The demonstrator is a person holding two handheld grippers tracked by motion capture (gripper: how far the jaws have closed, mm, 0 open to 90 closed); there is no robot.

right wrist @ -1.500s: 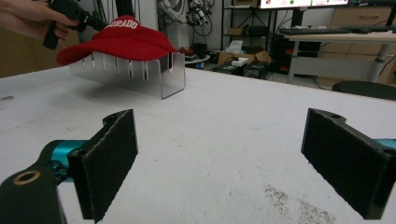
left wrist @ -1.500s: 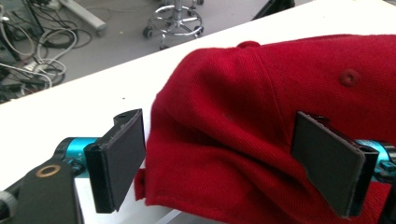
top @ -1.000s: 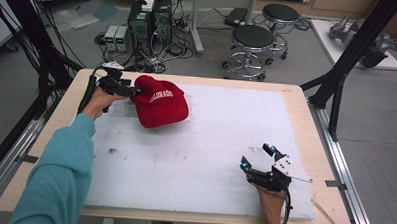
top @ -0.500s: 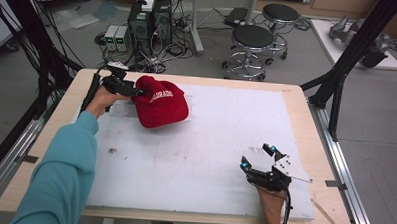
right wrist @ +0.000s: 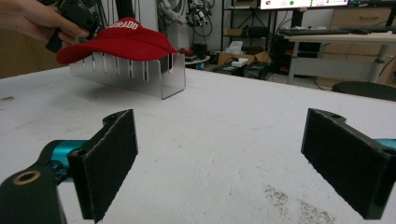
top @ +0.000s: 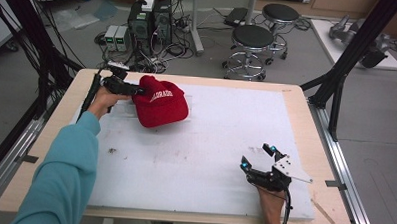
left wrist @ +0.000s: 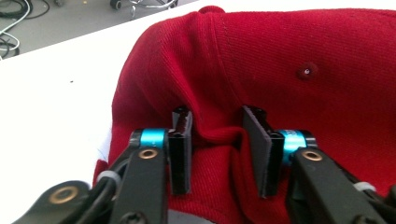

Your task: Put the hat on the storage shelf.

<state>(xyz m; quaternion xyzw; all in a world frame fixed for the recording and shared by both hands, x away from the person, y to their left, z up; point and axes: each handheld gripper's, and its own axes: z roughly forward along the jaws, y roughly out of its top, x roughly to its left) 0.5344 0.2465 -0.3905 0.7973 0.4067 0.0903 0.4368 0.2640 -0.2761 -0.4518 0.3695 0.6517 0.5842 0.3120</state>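
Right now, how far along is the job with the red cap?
Done: the left gripper has reached the red cap, which sits on a clear slotted rack. In hand: its fingers have just been closing and pinch a fold of the cap's fabric. Left: the cap is not lifted off yet, and the right gripper waits open near the table's front edge.

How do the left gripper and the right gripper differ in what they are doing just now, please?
The left gripper has just been closing its jaws and pinches a fold of the red cap; the right gripper stands open with nothing between its jaws. The left sits at the table's far-left corner, the right near its front-right edge. Both have black pads and blue fittings.
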